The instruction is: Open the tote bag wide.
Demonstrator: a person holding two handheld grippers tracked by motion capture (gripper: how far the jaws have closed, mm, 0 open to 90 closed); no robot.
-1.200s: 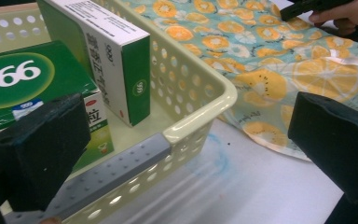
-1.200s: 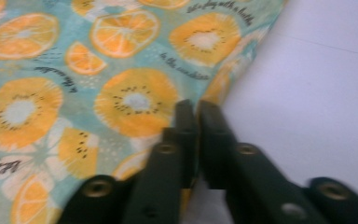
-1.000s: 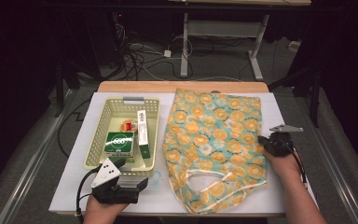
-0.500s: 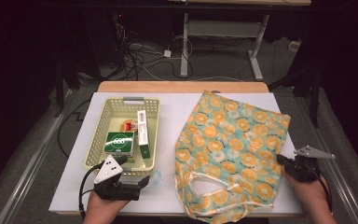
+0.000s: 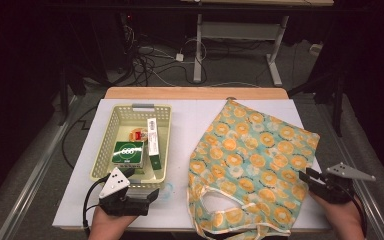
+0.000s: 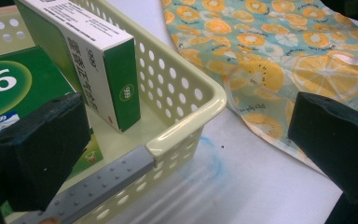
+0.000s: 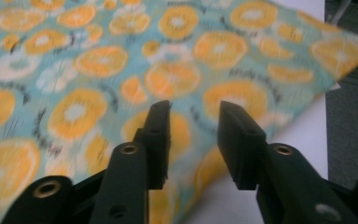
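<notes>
Orange-print bag [image 5: 252, 165] laid flat beside the basket [image 5: 132, 142].
Right gripper [image 5: 314, 179] jaws, just parted, are off its edge; left gripper [image 6: 186, 154] gapes idle; a fresh grasp is judged next.

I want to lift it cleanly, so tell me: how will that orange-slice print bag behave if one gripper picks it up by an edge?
The bag is probably floppy: it lies flat on the table with soft wrinkles and limp handle loops. Lifted by one edge it would likely drape and hang rather than hold its shape. It looks thin and empty, so probably light, and a push may bunch it instead of sliding it.
</notes>
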